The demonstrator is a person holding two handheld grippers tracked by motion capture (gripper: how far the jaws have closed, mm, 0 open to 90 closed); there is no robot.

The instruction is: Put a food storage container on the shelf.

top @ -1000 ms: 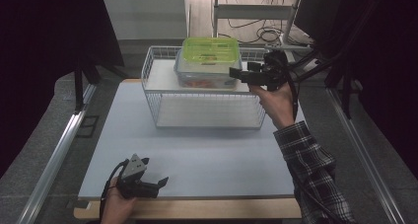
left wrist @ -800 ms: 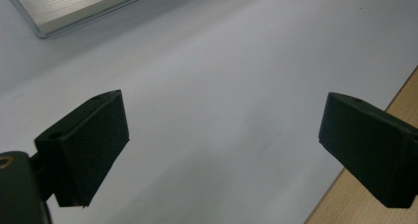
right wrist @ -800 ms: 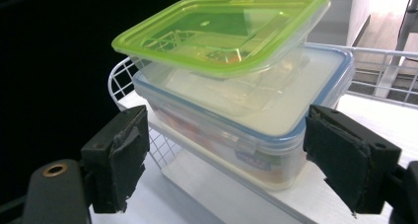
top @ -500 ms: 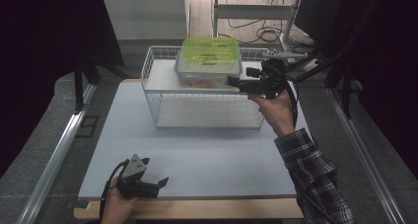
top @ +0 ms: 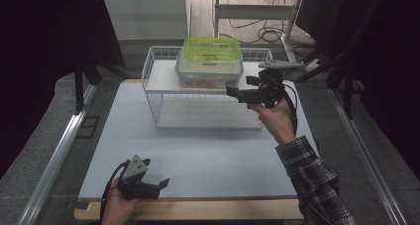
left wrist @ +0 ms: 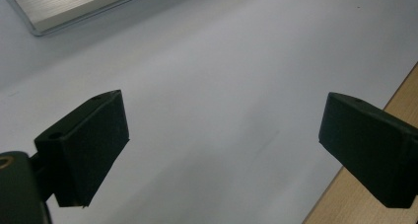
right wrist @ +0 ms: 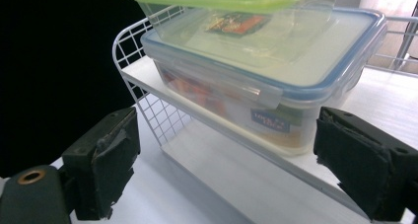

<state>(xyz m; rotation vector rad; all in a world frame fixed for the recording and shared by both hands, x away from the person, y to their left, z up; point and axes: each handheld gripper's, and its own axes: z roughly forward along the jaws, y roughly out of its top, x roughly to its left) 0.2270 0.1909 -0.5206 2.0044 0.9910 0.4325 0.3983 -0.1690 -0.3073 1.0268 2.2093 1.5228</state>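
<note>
Clear box with blue-rimmed lid (right wrist: 276, 81), green-lidded box (top: 210, 50) stacked above, on wire rack's (top: 163, 81) top shelf. Rigid, smooth, likely slippery; take by side walls. Right gripper (top: 233, 91) unclenched, jaws just widened, nothing between.

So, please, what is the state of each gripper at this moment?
Left gripper: open, holding nothing, low over the table.
Right gripper: open, jaws just widened, holding nothing, facing the blue-rimmed container.
</note>
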